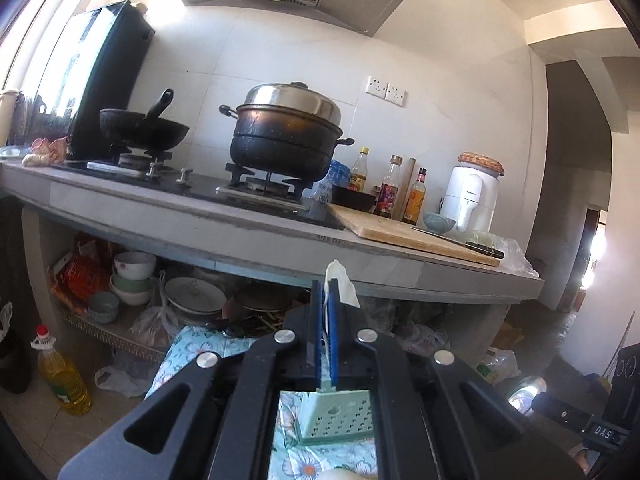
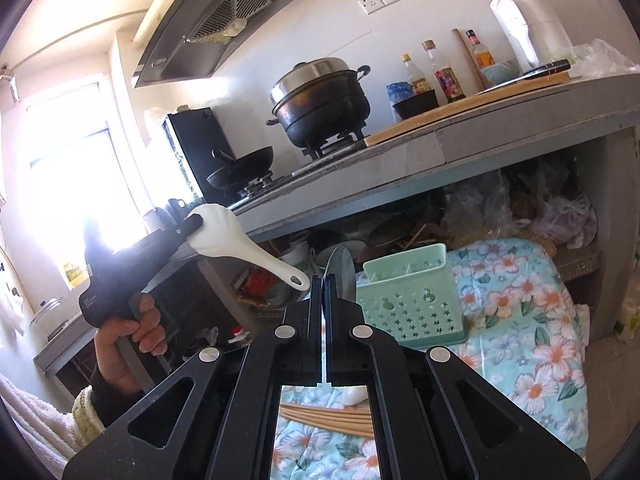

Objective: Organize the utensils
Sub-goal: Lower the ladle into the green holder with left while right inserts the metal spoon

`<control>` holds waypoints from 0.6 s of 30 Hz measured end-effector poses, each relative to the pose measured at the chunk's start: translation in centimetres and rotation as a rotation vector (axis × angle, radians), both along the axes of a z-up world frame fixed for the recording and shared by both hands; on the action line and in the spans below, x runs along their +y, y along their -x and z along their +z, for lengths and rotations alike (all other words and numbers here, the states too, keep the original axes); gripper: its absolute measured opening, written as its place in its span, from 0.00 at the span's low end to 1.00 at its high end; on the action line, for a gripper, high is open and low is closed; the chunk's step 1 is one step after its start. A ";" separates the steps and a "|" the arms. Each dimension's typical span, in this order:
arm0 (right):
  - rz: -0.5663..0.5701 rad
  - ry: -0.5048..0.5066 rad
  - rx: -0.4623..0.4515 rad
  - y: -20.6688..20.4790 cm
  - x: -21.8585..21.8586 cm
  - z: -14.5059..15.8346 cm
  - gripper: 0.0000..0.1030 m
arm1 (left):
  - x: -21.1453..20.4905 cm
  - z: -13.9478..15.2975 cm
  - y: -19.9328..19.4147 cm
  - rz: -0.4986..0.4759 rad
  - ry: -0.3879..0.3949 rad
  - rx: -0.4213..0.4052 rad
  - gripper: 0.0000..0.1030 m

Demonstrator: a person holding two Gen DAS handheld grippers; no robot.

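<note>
My left gripper (image 1: 326, 300) is shut on the bowl end of a white rice paddle (image 1: 340, 280), held up in the air; the paddle shows whole in the right wrist view (image 2: 240, 246), handle pointing down-right. My right gripper (image 2: 323, 280) is shut on a metal spoon (image 2: 342, 270) whose bowl sticks up past the fingers. A mint-green perforated utensil holder (image 2: 412, 300) stands on the floral cloth (image 2: 520, 320), just right of the right gripper; it also shows below the left gripper (image 1: 340, 416). Wooden chopsticks (image 2: 324, 416) lie on the cloth under the right gripper.
A grey counter (image 1: 240, 224) carries a stove with a wok (image 1: 144, 128) and a steamer pot (image 1: 288, 136), a cutting board with a knife (image 1: 412, 232), sauce bottles and a white appliance (image 1: 472, 196). Bowls and plates (image 1: 192, 292) fill the shelf below. An oil bottle (image 1: 60, 376) stands on the floor.
</note>
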State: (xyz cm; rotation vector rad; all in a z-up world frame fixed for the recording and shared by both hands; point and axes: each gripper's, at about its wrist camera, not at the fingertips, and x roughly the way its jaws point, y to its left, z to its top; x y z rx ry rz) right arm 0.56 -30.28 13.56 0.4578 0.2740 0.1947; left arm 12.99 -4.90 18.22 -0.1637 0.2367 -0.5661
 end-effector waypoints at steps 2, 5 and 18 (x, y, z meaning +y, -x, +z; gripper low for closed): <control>-0.006 0.001 -0.007 -0.4 -0.5 0.5 0.00 | -1.4 0.3 -0.9 0.014 -0.046 -0.038 0.02; -0.015 0.007 -0.017 -1.0 -1.2 1.1 0.00 | -3.5 0.0 -2.3 0.036 -0.114 -0.084 0.02; -0.018 -0.006 0.009 -3.5 -3.0 0.8 0.00 | -9.8 -6.3 -5.9 0.042 -0.347 -0.080 0.02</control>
